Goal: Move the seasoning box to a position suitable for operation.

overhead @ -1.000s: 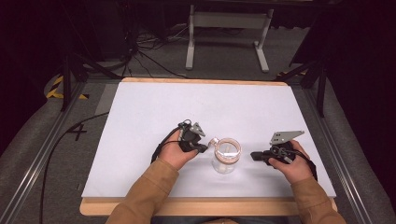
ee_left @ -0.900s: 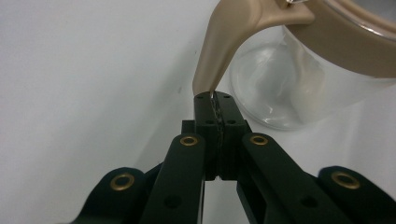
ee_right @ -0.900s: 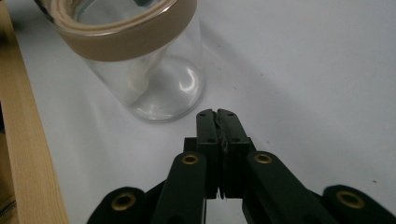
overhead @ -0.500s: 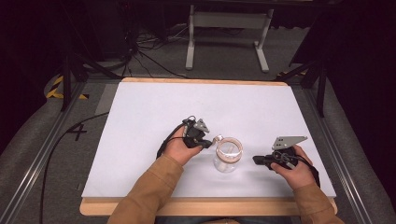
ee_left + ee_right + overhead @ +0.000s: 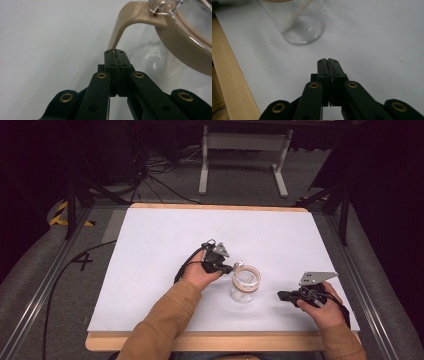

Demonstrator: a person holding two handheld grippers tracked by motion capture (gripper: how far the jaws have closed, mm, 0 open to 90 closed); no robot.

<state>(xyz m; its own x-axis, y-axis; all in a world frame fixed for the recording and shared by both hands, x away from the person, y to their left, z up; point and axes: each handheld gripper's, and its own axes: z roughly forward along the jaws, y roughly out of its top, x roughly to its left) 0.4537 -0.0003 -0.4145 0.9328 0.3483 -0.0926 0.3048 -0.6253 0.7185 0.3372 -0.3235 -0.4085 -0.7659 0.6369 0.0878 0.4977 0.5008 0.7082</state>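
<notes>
A clear glass jar (image 5: 245, 291) stands on the white table top near its front. On it sits a lid (image 5: 246, 273) with a tan ring (image 5: 180, 47) and a clear middle. The ring's thin tan tab (image 5: 125, 22) curves down to my left gripper (image 5: 231, 268), whose jaws (image 5: 114, 51) are shut on the tab's tip at the jar's left side. My right gripper (image 5: 282, 295) lies low over the table to the right of the jar, shut and empty (image 5: 328, 60), pointing at the jar's base (image 5: 303, 28). A pale strip shows through the glass.
The white sheet (image 5: 175, 245) covers the table top, with a bare wooden edge (image 5: 234, 82) along the front. Behind the table stands a grey metal frame (image 5: 240, 150) on a carpeted floor with cables (image 5: 65, 270).
My left gripper has moved right, closer against the jar's lid. The right gripper has drawn back toward the front edge, away from the jar. The jar has shifted slightly right.
</notes>
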